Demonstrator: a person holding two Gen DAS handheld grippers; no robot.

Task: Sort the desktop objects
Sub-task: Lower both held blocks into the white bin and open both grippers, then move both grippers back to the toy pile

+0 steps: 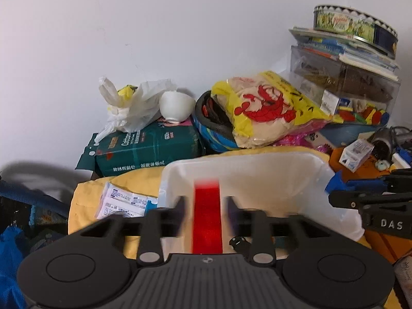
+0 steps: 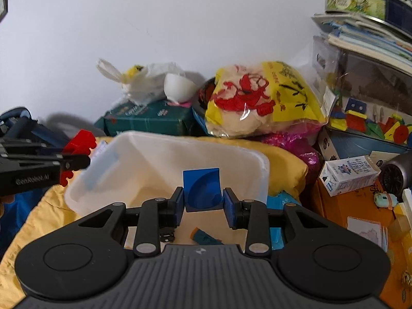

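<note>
Two hand-held grippers hover over a white plastic bin (image 2: 164, 170) on a yellow cloth (image 2: 285, 164). The left hand-held gripper (image 1: 207, 206) has let go; its red block (image 1: 208, 219) sits blurred between parted jaws, above the bin. The right hand-held gripper (image 2: 203, 203) clamps a blue block (image 2: 202, 190). Sorting looks barely begun: cartons and toys crowd the surface.
</note>
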